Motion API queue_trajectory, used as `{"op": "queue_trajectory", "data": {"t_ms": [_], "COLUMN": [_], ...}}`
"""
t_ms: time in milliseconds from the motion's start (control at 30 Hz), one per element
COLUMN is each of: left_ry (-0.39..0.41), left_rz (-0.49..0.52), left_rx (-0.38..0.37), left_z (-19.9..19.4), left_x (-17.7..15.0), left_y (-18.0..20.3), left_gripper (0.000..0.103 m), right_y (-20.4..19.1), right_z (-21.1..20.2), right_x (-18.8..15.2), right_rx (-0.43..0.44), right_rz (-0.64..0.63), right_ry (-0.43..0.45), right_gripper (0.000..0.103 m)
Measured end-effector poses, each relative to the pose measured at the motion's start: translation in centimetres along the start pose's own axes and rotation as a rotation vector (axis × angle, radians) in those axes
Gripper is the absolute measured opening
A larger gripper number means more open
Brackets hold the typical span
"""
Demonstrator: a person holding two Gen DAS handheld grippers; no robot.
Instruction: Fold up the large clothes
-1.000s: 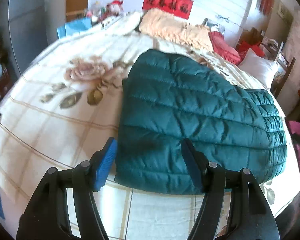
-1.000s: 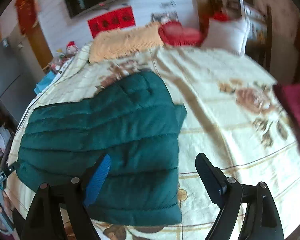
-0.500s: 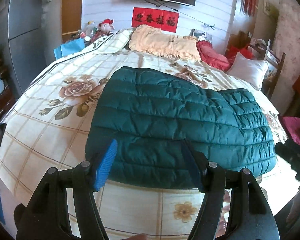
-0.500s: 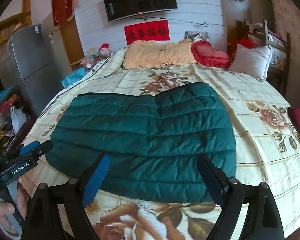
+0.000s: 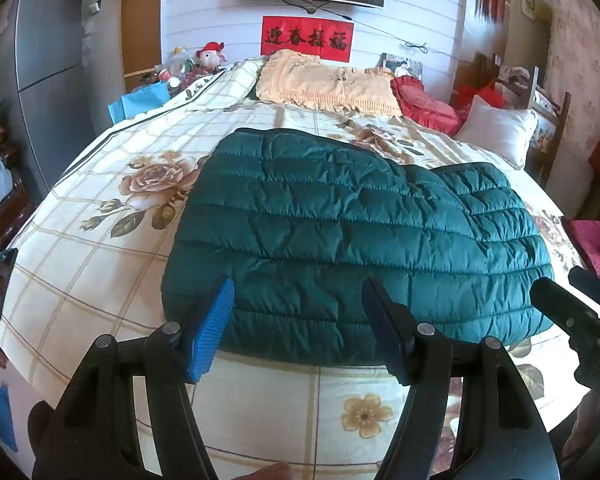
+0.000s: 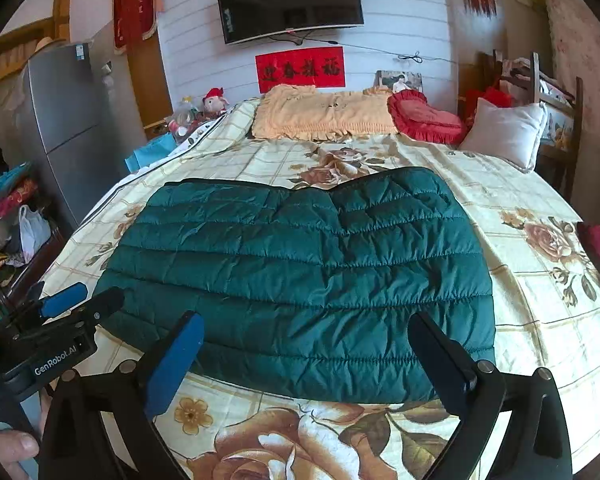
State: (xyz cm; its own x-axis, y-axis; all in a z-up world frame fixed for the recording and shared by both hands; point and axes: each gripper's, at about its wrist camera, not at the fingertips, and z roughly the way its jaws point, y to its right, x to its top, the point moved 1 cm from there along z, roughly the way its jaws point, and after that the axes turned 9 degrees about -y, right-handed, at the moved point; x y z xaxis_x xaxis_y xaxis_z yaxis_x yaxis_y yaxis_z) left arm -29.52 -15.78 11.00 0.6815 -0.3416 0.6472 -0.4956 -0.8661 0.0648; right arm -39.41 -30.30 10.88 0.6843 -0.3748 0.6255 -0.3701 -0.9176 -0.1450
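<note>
A dark green quilted down jacket (image 5: 340, 232) (image 6: 300, 264) lies folded flat on the floral bedspread (image 5: 100, 264) (image 6: 540, 300). My left gripper (image 5: 298, 300) hangs open above the jacket's near left hem, nothing between its fingers. My right gripper (image 6: 304, 340) hovers over the near hem, jaws opening wide and empty. Each gripper shows at the edge of the other's view: the right gripper (image 5: 580, 320) at the right, the left gripper (image 6: 72, 304) at the left.
Pillows lie at the head of the bed: a cream one (image 6: 324, 116), a red heart cushion (image 6: 424, 120), a white one (image 6: 504, 132). A grey fridge (image 6: 68, 120) stands at the left. A pink cloth (image 5: 596, 240) lies at the bed's right side.
Both grippers pulled back from the jacket towards the bed's near edge, and the views turned to face the headboard squarely. The right jaws widened. The jacket stayed flat.
</note>
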Motion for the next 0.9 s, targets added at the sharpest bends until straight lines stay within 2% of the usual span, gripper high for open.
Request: {"op": "queue_trajectory", "data": {"t_ms": [900], "left_ry": [0.005], "left_rz": [0.013], "left_rx": [0.004], "left_z": [0.01], "left_x": [-0.01], "left_y": [0.23], "left_gripper": [0.067], "right_y": [0.35], "right_z": [0.71], "right_x": [0.10], "right_rx": [0.035], "right_rz": [0.020], "right_ry": [-0.021], "right_gripper": [0.102]}}
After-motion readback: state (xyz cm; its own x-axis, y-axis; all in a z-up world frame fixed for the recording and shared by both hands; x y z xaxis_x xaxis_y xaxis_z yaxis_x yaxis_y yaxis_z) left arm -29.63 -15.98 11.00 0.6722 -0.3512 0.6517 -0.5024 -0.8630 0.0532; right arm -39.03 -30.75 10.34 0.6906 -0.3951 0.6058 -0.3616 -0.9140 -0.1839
